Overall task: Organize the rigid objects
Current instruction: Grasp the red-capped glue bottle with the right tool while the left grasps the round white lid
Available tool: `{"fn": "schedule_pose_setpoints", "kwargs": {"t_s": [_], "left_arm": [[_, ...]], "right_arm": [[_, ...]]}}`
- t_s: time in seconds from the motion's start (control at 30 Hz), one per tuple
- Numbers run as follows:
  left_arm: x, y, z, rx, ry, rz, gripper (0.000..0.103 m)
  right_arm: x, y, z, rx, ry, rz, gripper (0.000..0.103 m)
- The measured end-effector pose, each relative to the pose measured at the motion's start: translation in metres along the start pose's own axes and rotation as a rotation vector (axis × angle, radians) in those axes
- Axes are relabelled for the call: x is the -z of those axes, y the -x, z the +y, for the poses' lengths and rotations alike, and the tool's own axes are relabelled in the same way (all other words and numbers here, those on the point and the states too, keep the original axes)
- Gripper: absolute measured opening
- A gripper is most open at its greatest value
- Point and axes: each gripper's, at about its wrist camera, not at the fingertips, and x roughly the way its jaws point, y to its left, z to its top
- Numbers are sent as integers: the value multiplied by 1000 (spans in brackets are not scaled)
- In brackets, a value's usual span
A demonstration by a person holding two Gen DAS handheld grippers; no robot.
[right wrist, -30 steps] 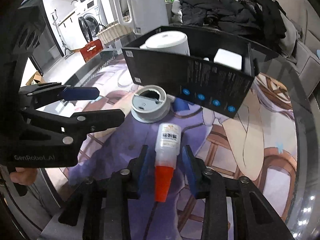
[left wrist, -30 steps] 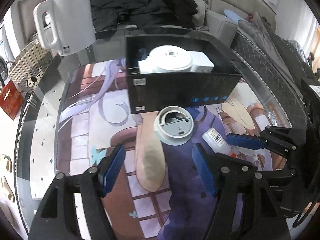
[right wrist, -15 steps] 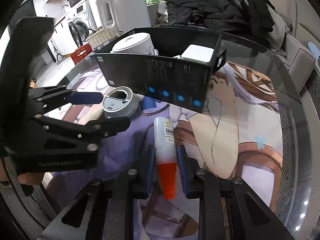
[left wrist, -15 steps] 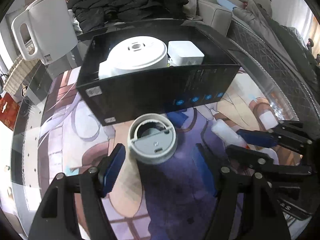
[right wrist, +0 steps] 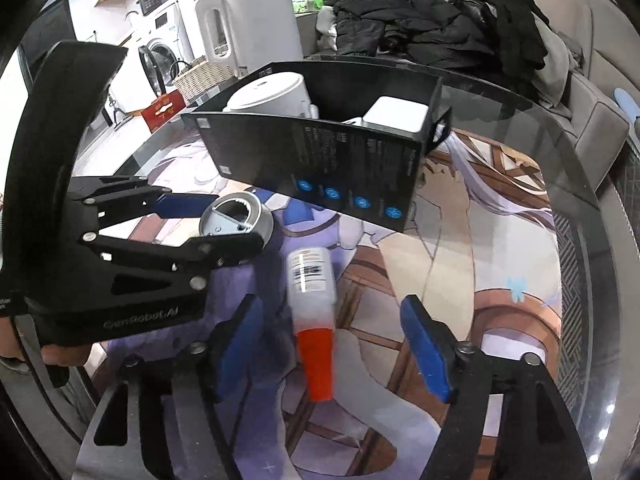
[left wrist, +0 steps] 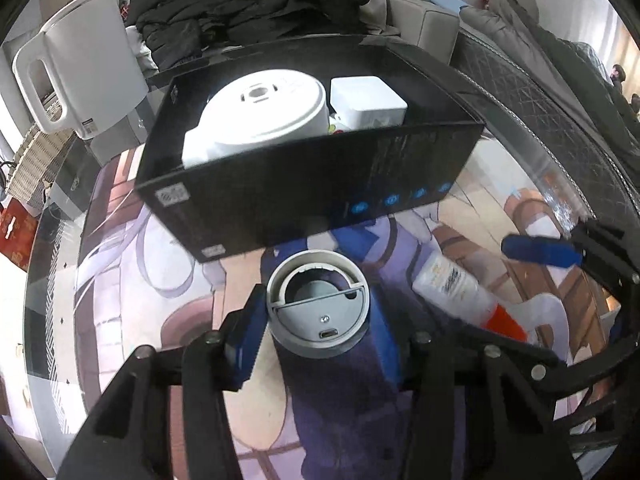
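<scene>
**Left clamps the disc, right lets the bottle go**

Left gripper (left wrist: pixel 316 322) has closed in on the grey disc (left wrist: pixel 318 308). A second ago its pads stood wide with the disc well ahead; now both blue pads press the disc's sides, so it is gripping it. Disc looks to be on the mat (left wrist: pixel 120 280) just in front of the black box (left wrist: pixel 304 184) — no lift visible yet.

Right gripper (right wrist: pixel 332 344) went the other way. Half a second back its pads were pinched on the orange cap of the bottle (right wrist: pixel 312 280); now the pads are spread wide, clear of both sides. Bottle lies flat on the mat, cap toward the camera, between the open pads but touching neither, near the box front and beside the disc.

Box already holds a white round unit (left wrist: pixel 264 116) and a white block (left wrist: pixel 366 100). Kettle (left wrist: pixel 84 64) and a pile of dark clothes (left wrist: pixel 248 0) sit behind, not part of this.

Meaning for the task — likely the disc goes next into the box, and the bottle waits. The gap left inside looks tight in front of the two white items, so the disc may need tilting. The bottle release may be a regrip or a handoff of priority; can't tell which.
</scene>
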Motion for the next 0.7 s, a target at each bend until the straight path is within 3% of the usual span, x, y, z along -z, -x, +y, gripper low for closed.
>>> {"fn": "schedule_pose_setpoints", "kwargs": {"t_s": [0.07,0.13,0.23,0.47,0.53,0.7], "left_arm": [[5,3,-1,8,6,9,48],[11,9,1,22,16,24,48],[20,15,5,43,24,32,48],[33,21,11,19,16,20,48],[34,21,12,18,27,17,48],[36,21,9,-13,10,10,50]], "right_arm": [[0,-5,5,4,9,28,85],[2,-9,6,-12,-4,59,86],[3,-12,7,-40,-22,85,102],[4,-11,-9,-29,-107,90,102],[4,-14,-4,23,-66,103,102],[9,-17,8,59,-6,74,102]]}}
